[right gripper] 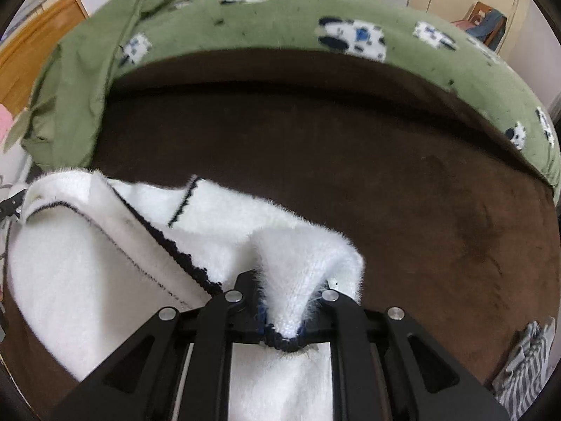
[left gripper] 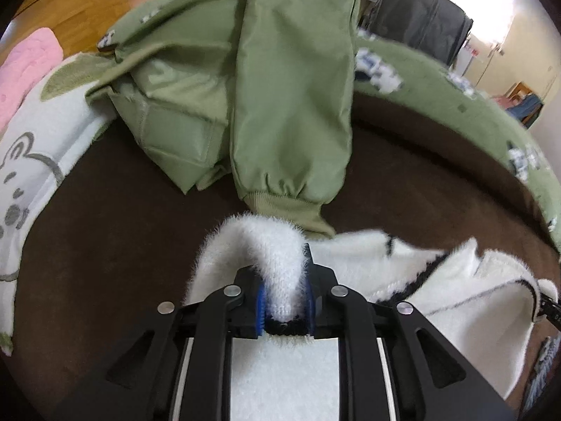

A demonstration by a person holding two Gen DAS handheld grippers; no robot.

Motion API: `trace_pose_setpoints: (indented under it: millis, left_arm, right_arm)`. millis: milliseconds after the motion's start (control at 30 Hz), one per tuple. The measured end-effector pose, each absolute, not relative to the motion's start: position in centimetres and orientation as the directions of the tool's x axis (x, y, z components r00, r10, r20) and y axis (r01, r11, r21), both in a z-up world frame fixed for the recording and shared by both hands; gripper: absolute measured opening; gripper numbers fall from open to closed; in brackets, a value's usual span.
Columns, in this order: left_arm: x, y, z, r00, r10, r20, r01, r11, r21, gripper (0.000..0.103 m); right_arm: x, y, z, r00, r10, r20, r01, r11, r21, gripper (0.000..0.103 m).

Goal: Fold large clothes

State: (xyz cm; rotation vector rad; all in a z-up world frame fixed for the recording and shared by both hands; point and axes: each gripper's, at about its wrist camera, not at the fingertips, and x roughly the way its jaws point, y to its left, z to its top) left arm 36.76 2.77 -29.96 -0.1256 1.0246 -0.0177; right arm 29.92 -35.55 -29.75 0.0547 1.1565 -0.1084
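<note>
Left wrist view: the left gripper is pinching a fold of the white fleecy garment, which is lying across the brown bedspread toward four o'clock; a green jacket is resting at twelve o'clock; right wrist view: the right gripper is clamping the same garment's dark-trimmed edge, the fabric spreading toward nine o'clock; a green patterned blanket is bordering twelve o'clock.
</note>
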Motion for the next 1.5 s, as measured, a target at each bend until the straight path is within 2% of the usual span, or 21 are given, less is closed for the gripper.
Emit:
trace_pose_setpoints:
  millis: [100,167,200,267,333,367,400,667,833,867,900,933,1233,1267,1300,1333,1367,1400,1500]
  left_arm:
    - [38.0,1.9,-31.8,0.477,-0.033,-0.878,-0.026,0.998,-0.052,0.031]
    - [38.3,1.0,-32.4,0.466,-0.004,-0.885,0.009,1.000,0.000,0.048]
    - [38.3,0.7,-32.5,0.468,0.004,-0.884,0.023,1.000,0.017,0.052]
    - [38.1,-0.2,-32.5,0.495,0.047,-0.867,0.046,0.996,0.080,0.071]
    - [38.1,-0.6,-32.2,0.521,0.088,-0.849,0.045,0.990,0.131,0.084]
    - [38.2,-0.7,-32.0,0.533,0.116,-0.838,0.033,0.987,0.158,0.098]
    - [38.2,-0.6,-31.7,0.543,0.130,-0.830,0.026,0.985,0.171,0.096]
    - [40.2,0.8,-29.2,0.561,0.187,-0.806,0.010,0.972,0.233,0.097]
    - [40.6,1.6,-27.2,0.567,0.202,-0.798,0.024,0.965,0.261,0.097]
    - [40.7,1.9,-26.9,0.558,0.191,-0.807,0.024,0.969,0.246,0.097]
    - [40.8,2.3,-26.6,0.545,0.178,-0.819,0.022,0.974,0.226,0.097]
    - [40.6,2.6,-26.4,0.537,0.169,-0.826,0.020,0.977,0.212,0.097]
    - [37.8,1.4,-26.8,0.470,0.091,-0.878,0.072,0.987,0.141,0.097]
    - [37.4,1.0,-27.0,0.462,0.084,-0.883,0.084,0.987,0.138,0.097]
    - [36.9,0.3,-27.6,0.449,0.070,-0.891,0.102,0.986,0.129,0.097]
    - [36.6,-0.1,-27.8,0.445,0.059,-0.893,0.112,0.986,0.121,0.097]
    - [35.9,-0.7,-28.2,0.446,0.042,-0.894,0.124,0.986,0.108,0.097]
    - [35.5,-1.2,-28.4,0.445,0.027,-0.895,0.132,0.987,0.095,0.097]
    - [34.3,-2.8,-29.1,0.422,-0.029,-0.906,0.150,0.988,0.039,0.097]
  right_arm:
    - [30.8,-35.8,-31.6,0.371,-0.073,-0.926,0.129,0.991,-0.026,0.016]
    - [31.0,-35.5,-32.4,0.368,-0.094,-0.925,0.125,0.991,-0.051,0.019]
    - [31.0,-35.3,-32.8,0.367,-0.104,-0.925,0.125,0.990,-0.062,0.021]
    - [31.2,-34.9,-33.4,0.372,-0.128,-0.919,0.123,0.988,-0.088,0.025]
    - [31.1,-35.1,-33.5,0.382,-0.144,-0.913,0.130,0.986,-0.101,0.031]
    - [31.1,-35.1,-33.5,0.386,-0.150,-0.910,0.142,0.985,-0.102,0.036]
    - [31.4,-35.0,-33.5,0.387,-0.153,-0.909,0.151,0.983,-0.102,0.040]
    - [32.0,-35.2,-32.0,0.409,-0.149,-0.900,0.181,0.980,-0.080,0.047]
    - [32.7,-35.7,-30.2,0.422,-0.140,-0.896,0.212,0.976,-0.053,0.058]
    - [32.7,-35.6,-29.6,0.429,-0.153,-0.890,0.215,0.975,-0.064,0.068]
    - [32.7,-35.4,-28.7,0.452,-0.225,-0.863,0.231,0.964,-0.130,0.093]
    - [32.5,-35.1,-27.6,0.493,-0.294,-0.819,0.240,0.951,-0.197,0.098]
    - [30.2,-34.7,-24.8,0.540,-0.275,-0.795,0.180,0.961,-0.210,0.097]
    - [29.6,-34.5,-25.1,0.536,-0.261,-0.803,0.174,0.965,-0.197,0.091]
    - [28.9,-34.3,-25.6,0.518,-0.246,-0.819,0.170,0.968,-0.183,0.079]
    - [28.2,-34.3,-26.2,0.499,-0.240,-0.833,0.169,0.969,-0.178,0.072]
    - [27.4,-34.1,-26.9,0.485,-0.233,-0.843,0.171,0.970,-0.170,0.061]
    - [26.7,-33.9,-27.6,0.475,-0.225,-0.851,0.173,0.972,-0.161,0.056]
    - [24.4,-33.6,-29.6,0.442,-0.201,-0.874,0.183,0.974,-0.132,0.050]
